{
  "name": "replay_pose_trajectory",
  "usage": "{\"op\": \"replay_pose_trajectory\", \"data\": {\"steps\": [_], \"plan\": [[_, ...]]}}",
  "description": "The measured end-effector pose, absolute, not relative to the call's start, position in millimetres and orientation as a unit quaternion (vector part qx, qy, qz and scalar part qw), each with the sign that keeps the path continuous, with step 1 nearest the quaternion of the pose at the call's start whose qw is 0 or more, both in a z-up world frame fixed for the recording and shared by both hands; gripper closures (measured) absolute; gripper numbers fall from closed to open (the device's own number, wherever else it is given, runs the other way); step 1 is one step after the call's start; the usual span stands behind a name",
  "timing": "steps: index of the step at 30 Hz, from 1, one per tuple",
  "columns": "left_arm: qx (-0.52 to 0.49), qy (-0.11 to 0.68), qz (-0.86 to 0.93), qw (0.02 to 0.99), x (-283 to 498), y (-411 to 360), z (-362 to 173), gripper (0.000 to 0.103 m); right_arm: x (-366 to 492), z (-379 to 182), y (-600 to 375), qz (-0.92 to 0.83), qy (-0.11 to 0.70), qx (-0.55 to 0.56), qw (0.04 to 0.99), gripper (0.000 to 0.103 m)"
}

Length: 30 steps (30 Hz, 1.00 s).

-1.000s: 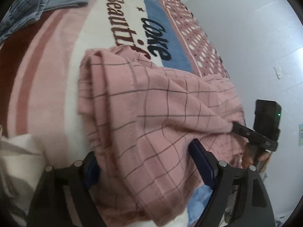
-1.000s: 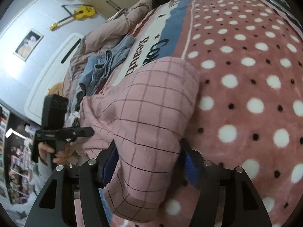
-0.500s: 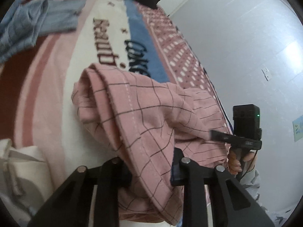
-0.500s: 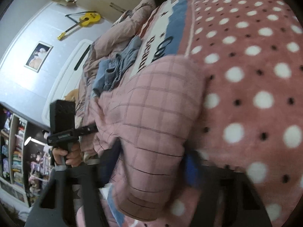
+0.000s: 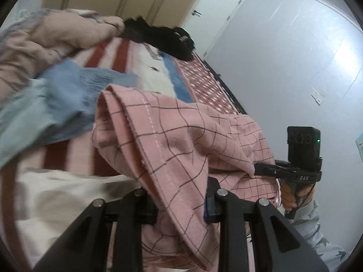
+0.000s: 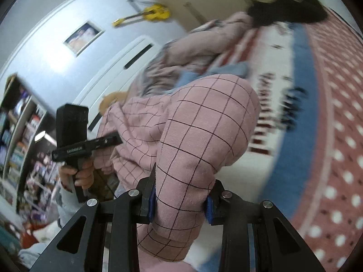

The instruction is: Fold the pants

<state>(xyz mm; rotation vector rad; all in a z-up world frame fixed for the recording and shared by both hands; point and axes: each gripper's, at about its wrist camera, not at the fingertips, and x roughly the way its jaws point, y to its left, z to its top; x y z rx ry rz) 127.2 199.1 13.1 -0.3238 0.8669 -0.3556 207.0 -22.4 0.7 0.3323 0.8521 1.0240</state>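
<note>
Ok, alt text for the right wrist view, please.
The right gripper is clamped on a bunched fold of pink checked pants held above a patterned blanket. At left, the left gripper grips the same pants.

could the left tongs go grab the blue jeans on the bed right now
Probably not as things stand: the left tongs are shut on the pink checked pants, which hang between them and the blue jeans. They would need to let go first.
</note>
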Motion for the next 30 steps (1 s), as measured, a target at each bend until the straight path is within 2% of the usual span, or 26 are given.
{"op": "replay_pose_trajectory", "data": {"steps": [4, 9, 16, 19, 21, 22, 24, 26, 30], "plan": [[-0.154, 0.426, -0.134, 0.881, 107, 252, 17, 0.08, 192, 19, 49, 0.498, 0.403, 0.116, 0.759, 0.076], [-0.166, 0.448, -0.095, 0.873, 100, 306, -11, 0.08, 179, 11, 114, 0.512, 0.417, 0.085, 0.746, 0.076], [-0.178, 0.485, -0.068, 0.854, 107, 352, -60, 0.079, 198, -42, 175, 0.508, 0.474, 0.066, 0.716, 0.077], [-0.182, 0.511, -0.068, 0.837, 115, 360, -94, 0.076, 203, -67, 187, 0.503, 0.499, 0.052, 0.704, 0.077], [-0.182, 0.527, -0.068, 0.827, 118, 364, -117, 0.063, 203, -82, 190, 0.497, 0.508, 0.031, 0.703, 0.076], [-0.183, 0.532, -0.067, 0.824, 117, 366, -123, 0.06, 203, -88, 191, 0.494, 0.51, 0.016, 0.704, 0.072], [-0.197, 0.538, -0.059, 0.818, 112, 377, -131, 0.042, 202, -92, 188, 0.494, 0.513, 0.009, 0.703, 0.063], [-0.199, 0.529, -0.041, 0.824, 103, 387, -125, 0.032, 201, -85, 177, 0.492, 0.501, 0.002, 0.712, 0.052], [-0.182, 0.499, -0.01, 0.847, 85, 403, -95, 0.031, 195, -50, 148, 0.477, 0.44, -0.027, 0.76, 0.05]]}}
